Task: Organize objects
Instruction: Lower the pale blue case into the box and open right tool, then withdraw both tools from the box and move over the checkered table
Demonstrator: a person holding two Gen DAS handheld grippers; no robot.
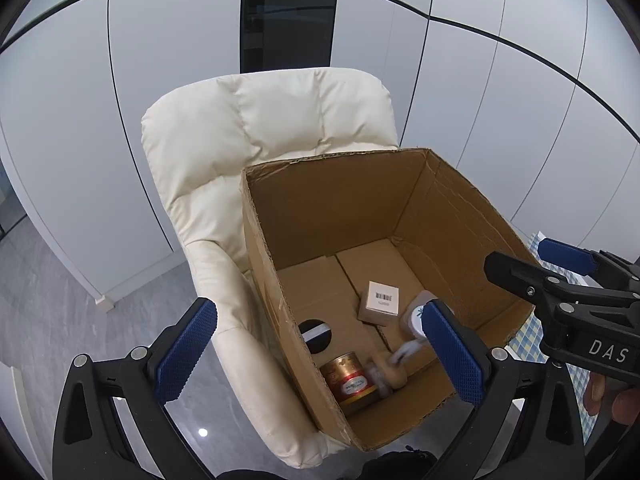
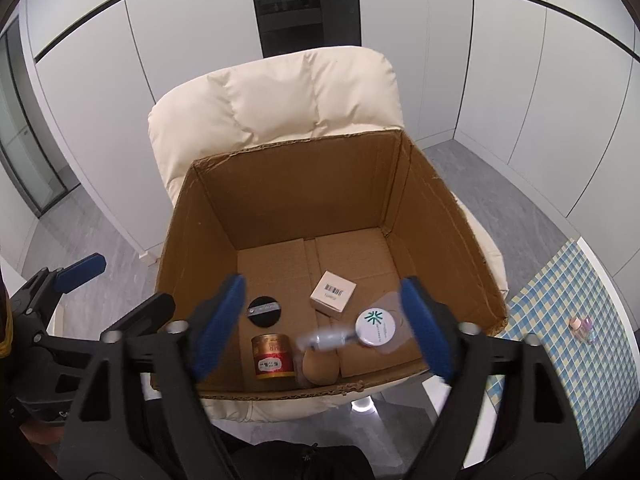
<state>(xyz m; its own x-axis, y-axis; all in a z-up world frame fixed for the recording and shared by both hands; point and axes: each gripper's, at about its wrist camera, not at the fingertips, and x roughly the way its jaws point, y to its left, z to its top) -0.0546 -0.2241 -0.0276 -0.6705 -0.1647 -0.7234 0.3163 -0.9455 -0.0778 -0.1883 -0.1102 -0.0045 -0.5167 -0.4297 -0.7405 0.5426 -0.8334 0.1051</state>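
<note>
A: What is the right claw (image 2: pixel 322 330) doing?
B: Its blue pads are standing wide apart over the cardboard box (image 2: pixel 280 184), gripping nothing. A blurred white bottle (image 2: pixel 330 339) is showing between them, low in the frame.
A: And the left claw (image 1: pixel 320 356)?
B: Also gaping, empty, hanging at the box's left wall.
A: What is lying in the box?
B: A red-and-gold tin (image 2: pixel 272 356), a black round lid (image 2: pixel 263 311), a small barcoded carton (image 2: pixel 333 291) and a white disc (image 2: pixel 375 327). The box is sitting on a cream armchair (image 2: pixel 276 96).
</note>
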